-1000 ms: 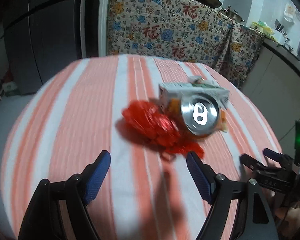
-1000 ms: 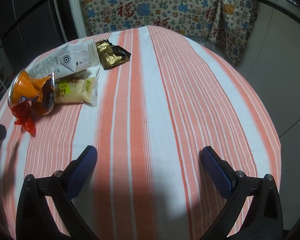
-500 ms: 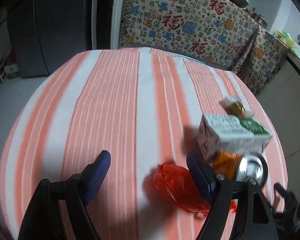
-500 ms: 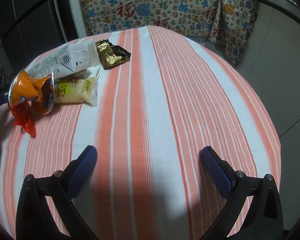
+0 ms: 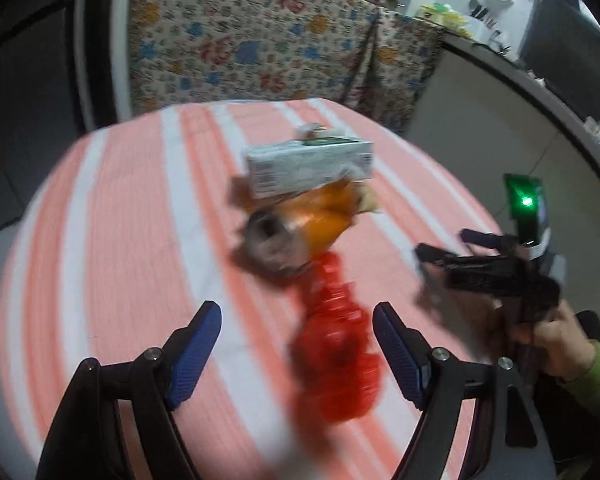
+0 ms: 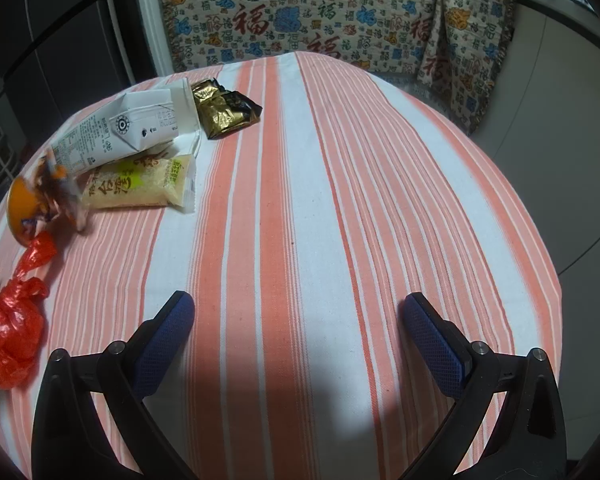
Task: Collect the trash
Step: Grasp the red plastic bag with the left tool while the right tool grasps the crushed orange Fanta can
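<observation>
The left gripper (image 5: 296, 344) stands wide apart over the striped table (image 5: 132, 216), holding nothing, with the red bag (image 5: 332, 364) lying between its blue pads (image 5: 196, 340) and nearer the right one. The bag is crumpled plastic, and its twisted tail runs up to touch the orange can (image 5: 300, 232), which lies on its side against the carton (image 5: 308, 166). The left view is smeared by motion, so whether the bag sits flat on the cloth or is partly lifted is hard to say. To take the bag well, centre it between the pads, come low enough to catch the bulky knot and not the thin tail, and close firmly, since loose film tends to slip out of a light pinch. Lift slowly so the tail does not drag the can along. The right gripper (image 6: 296, 340) also stands wide and empty over bare cloth, well apart from the yellow packet (image 6: 140, 182), the gold wrapper (image 6: 224, 110) and the rest of the trash, which lie at the table's far left side in its view.
</observation>
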Demonstrator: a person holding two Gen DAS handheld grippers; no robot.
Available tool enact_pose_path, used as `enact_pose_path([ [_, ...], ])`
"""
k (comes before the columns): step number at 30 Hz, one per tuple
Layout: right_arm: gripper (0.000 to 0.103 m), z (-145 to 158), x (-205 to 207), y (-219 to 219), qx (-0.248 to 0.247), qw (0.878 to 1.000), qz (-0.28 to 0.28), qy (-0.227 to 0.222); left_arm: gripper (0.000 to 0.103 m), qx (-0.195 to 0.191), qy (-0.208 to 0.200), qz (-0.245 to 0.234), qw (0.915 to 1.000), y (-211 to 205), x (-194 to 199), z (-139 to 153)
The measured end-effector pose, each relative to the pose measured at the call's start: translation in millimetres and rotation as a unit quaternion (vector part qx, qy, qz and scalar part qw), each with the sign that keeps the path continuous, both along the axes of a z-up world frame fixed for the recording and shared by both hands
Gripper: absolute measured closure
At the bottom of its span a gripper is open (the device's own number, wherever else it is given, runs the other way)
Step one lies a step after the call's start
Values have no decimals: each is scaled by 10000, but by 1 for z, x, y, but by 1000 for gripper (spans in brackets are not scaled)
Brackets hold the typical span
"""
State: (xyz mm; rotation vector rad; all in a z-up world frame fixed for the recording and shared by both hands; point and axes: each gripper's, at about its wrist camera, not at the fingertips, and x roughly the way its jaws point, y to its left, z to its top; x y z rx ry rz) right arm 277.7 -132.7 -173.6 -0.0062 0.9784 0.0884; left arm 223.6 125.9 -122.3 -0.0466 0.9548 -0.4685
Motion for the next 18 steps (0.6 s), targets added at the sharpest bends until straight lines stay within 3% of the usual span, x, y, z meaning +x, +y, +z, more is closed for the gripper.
enact_pose_path([
  [2,0,0,0,-2,3,10000,68,0,23,-46,192,-238,9995,-17,4,-8],
  [4,0,0,1,-3,12,9999,164,3,23,289,256,-356,9986,-36,1,-19],
  [6,0,0,1,-5,31,9998,204,1,23,793,199,-213,9964,-51,-2,-29],
  [8,0,0,3,-4,-19,9996,272,9,25,1040,48,94,9945,-51,-12,-35],
  [9,0,0,5,-4,-18,9996,292,12,26,1044,8,227,9943,-49,-15,-35],
  [11,0,0,5,-4,-17,9996,287,8,64,875,-41,459,9951,-43,-23,-34],
  [14,0,0,3,-5,22,9995,325,12,64,640,-49,986,9931,-28,-42,-33],
  [16,0,2,0,-4,117,9977,673,13,64,539,-77,1314,9898,-16,-57,-32],
  [17,3,3,-4,-3,230,9959,871,-29,64,539,-96,1485,9874,-11,-65,-32],
  [18,14,7,-9,-1,415,9926,1135,-149,64,557,-136,1633,9849,-8,-71,-32],
])
